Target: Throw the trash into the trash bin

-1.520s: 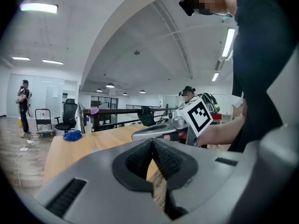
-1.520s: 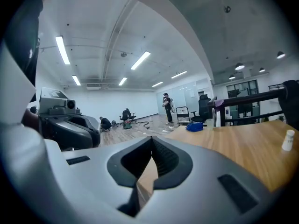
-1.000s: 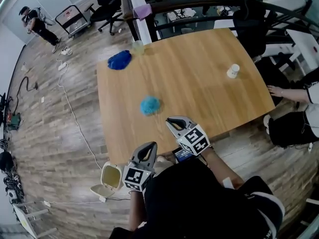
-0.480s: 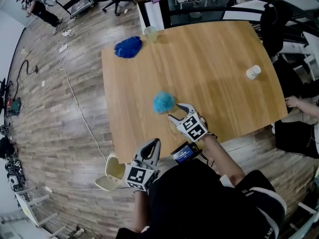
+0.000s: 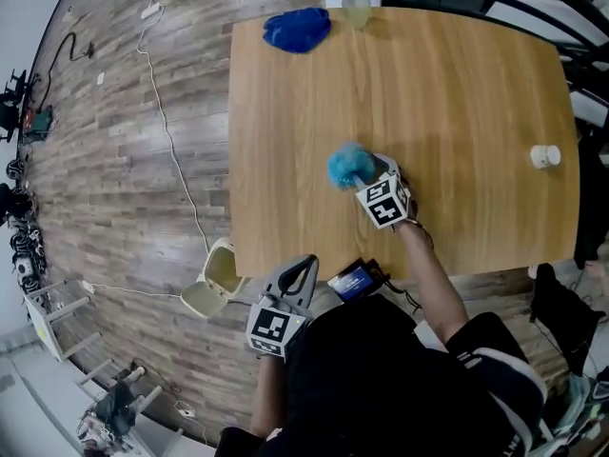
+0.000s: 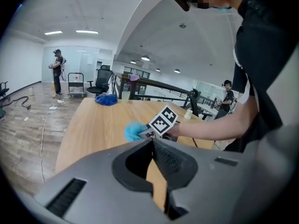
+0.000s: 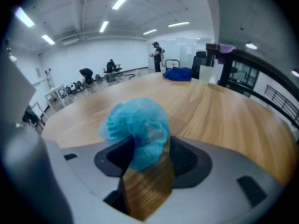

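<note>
The right arm is stretching out over the table [image 5: 457,93], and the right gripper [image 5: 369,171] is just spreading its jaws around the one blue wad [image 5: 344,164] lying mid-table. The left gripper [image 5: 304,267], jaws pressed together, is hanging near the one trash bin [image 5: 217,276] on the floor.

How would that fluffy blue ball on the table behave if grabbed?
The blue ball looks like crumpled mesh, so it probably squashes easily and weighs little. Its ragged shape suggests it would snag rather than roll on the wooden table.

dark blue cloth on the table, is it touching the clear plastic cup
Apart. Head view shows bare wooden table between the dark blue cloth and the clear plastic cup.
</note>
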Tool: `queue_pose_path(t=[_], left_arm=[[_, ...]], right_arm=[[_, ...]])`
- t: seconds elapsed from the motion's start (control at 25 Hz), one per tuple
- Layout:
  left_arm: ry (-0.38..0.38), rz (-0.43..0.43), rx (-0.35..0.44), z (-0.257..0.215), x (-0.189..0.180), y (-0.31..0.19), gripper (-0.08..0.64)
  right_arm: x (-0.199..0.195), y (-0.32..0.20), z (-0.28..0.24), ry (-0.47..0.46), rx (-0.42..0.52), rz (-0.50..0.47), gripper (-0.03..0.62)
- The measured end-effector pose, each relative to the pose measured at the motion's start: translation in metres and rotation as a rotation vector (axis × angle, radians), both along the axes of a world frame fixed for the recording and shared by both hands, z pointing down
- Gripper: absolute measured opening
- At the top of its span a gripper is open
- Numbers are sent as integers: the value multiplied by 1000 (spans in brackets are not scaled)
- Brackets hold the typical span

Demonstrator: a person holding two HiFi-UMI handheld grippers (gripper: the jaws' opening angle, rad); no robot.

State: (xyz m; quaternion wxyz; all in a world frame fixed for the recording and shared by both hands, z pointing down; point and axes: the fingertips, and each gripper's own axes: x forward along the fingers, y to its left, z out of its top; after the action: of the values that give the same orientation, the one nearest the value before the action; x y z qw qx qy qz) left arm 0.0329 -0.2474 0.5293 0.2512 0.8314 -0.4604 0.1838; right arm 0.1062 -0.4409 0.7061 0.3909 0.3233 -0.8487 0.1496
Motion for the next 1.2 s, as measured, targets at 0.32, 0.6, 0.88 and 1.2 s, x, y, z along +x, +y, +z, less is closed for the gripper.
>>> queue_pose_path(t=[0.32, 0.6, 0.88, 1.2], left_arm=[[20, 44, 22, -4, 8, -14, -2], [15, 82, 85, -19, 15, -10, -2], [4, 133, 212, -39, 31, -15, -2], [2, 86, 286, -65, 45, -28, -2]], right_arm=[[-5, 11, -13, -35, -45, 30, 29], [-5, 22, -66, -198, 19, 77, 28], [1, 43, -152, -400, 136, 96, 28], [17, 91, -247, -487, 273, 55, 28]])
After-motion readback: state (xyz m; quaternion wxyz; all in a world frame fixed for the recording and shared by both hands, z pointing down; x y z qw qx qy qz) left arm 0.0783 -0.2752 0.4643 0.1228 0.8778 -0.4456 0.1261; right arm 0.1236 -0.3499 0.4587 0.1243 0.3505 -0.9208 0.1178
